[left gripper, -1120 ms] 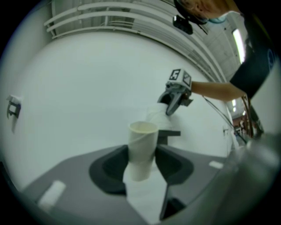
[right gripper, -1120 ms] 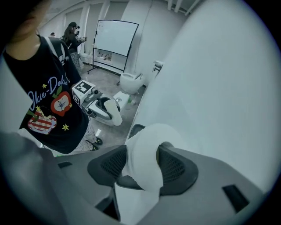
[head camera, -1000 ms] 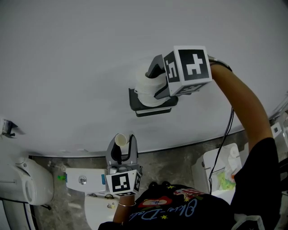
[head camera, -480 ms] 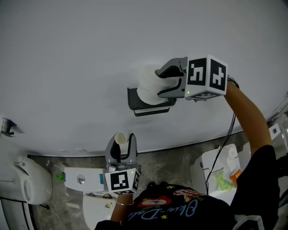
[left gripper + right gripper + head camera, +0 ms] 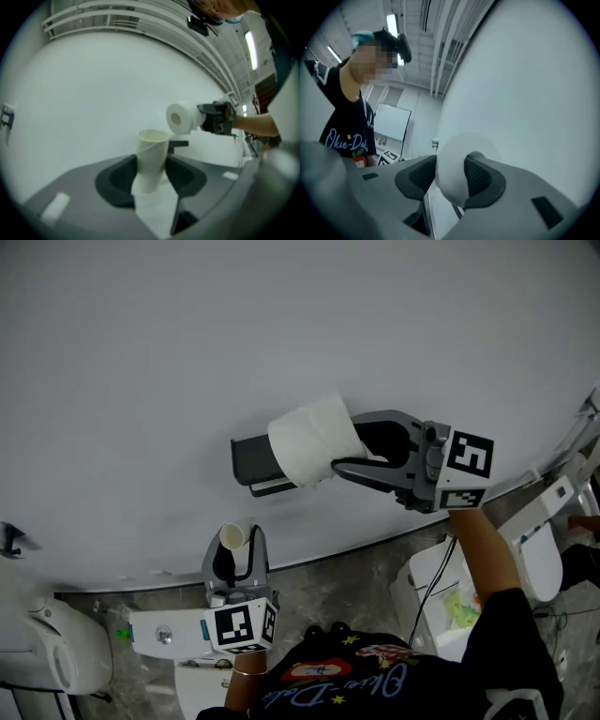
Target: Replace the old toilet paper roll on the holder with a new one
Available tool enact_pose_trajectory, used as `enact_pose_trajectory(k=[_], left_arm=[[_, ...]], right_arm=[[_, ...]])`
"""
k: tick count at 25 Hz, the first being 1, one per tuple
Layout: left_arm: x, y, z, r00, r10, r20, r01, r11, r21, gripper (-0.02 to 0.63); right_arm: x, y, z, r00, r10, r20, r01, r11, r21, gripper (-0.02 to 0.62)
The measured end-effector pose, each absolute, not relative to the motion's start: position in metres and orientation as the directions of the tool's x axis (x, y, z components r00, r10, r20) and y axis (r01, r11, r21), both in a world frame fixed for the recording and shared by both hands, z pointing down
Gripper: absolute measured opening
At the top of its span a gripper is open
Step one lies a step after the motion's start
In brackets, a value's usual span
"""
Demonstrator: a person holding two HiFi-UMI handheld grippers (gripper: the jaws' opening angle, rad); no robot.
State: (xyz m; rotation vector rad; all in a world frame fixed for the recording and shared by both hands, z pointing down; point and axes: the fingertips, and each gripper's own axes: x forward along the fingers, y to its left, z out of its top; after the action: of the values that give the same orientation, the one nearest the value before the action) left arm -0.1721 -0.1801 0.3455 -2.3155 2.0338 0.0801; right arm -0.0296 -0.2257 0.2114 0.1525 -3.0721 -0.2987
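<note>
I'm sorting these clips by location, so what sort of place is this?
Most likely a bathroom or toilet stall: a dark paper holder is mounted on the white wall, a toilet paper roll is at it, and what looks like a toilet tank stands below.

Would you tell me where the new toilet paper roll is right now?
In the head view the roll sits centre frame between the right gripper's jaws, which have just been closing on it, at the right end of the wall holder.

Head view down, gripper views level, roll point(image 5: 309, 439) shared
</note>
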Motion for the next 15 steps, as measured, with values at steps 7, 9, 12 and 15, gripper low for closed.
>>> enact_pose_trajectory(k=[7,9,12,15], left_arm=[[-0.154,-0.187,0.35,0.172,-0.984,-0.056,-0.984,-0.169,-0.047,0.189],[-0.154,-0.188,0.352,0.172,-0.984,-0.043,-0.984,-0.17,-0.051,0.189],[-0.156,-0.188,0.353,0.169,-0.985,-0.028,-0.984,-0.168,-0.058,0.189],[-0.154,-0.188,0.353,0.169,-0.985,-0.027,-0.984,-0.167,-0.062,0.189]], right_arm=[[0.041,-0.206,0.273,-0.946,-0.21,-0.248,-0.204,0.978,-0.049,0.189],[0.052,-0.206,0.295,-0.926,-0.247,-0.285,-0.224,0.968,-0.112,0.187],[0.058,-0.207,0.324,-0.926,-0.28,-0.254,-0.248,0.957,-0.149,0.186],[0.063,-0.22,0.339,-0.919,-0.298,-0.259,-0.249,0.946,-0.206,0.186]])
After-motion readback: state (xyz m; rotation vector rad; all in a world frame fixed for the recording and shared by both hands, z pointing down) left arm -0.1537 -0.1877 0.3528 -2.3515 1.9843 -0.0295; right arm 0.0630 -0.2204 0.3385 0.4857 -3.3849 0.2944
